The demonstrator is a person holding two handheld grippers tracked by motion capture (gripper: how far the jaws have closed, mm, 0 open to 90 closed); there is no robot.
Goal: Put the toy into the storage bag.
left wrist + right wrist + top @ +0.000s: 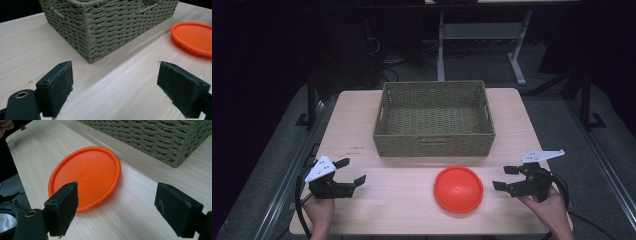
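Setting: a pale wooden table (362, 200), seen from above, with a person's forearms entering from the near edge.
Basket: a woven olive-green basket (434, 142) sits at the middle-rear of the table, open side up, nothing visible inside it.
Disc: an orange round disc (458, 189) lies flat on the table just in front of the basket, toward its right end, and apart from it.
Left gripper: the left gripper (353, 171) is held low at the near-left of the table, jaws spread wide with nothing between them; the disc lies well to its right, seen at the upper right of the left gripper view, with the basket corner straight ahead.
Right gripper: the right gripper (505, 177) is held at the near-right, jaws wide apart and empty, pointing toward the disc, which lies just beside its tips without touching them.
Hands: the left hand (318, 210) and the right hand (549, 207) grip the handles from below.
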